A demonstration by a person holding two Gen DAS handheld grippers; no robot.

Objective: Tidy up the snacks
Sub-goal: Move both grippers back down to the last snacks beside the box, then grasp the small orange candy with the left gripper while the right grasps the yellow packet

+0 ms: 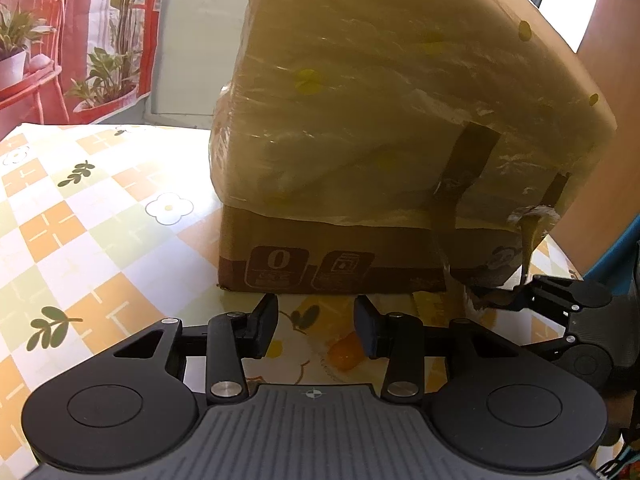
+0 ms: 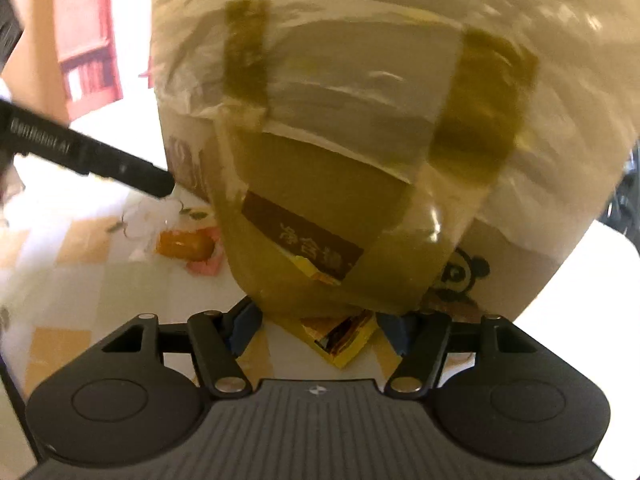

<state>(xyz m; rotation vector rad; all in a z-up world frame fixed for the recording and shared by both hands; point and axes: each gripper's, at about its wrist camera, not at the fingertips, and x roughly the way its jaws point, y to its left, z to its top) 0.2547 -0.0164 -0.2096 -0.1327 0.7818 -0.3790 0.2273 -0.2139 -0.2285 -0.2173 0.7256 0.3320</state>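
Note:
A cardboard box (image 1: 332, 264) stands on the table, lined with a yellowish plastic bag (image 1: 380, 80) that drapes over its sides. My left gripper (image 1: 316, 320) is open just in front of the box. A small orange candy (image 1: 346, 354) lies on the cloth by its right finger, untouched. My right gripper (image 2: 320, 328) is at the box's corner, open. The bag's hanging flap (image 2: 320, 240) and a yellow snack packet (image 2: 340, 344) sit between its fingers, small gaps showing beside the packet. In the left wrist view the right gripper (image 1: 520, 294) touches bunched plastic.
The table (image 1: 100, 220) has a checked floral cloth. The orange candy (image 2: 184, 244) lies beside a pink wrapper (image 2: 204, 266) and crumpled clear plastic (image 2: 152, 216), under the left gripper (image 2: 160, 188). A curtain printed with red chairs (image 1: 60, 40) hangs behind.

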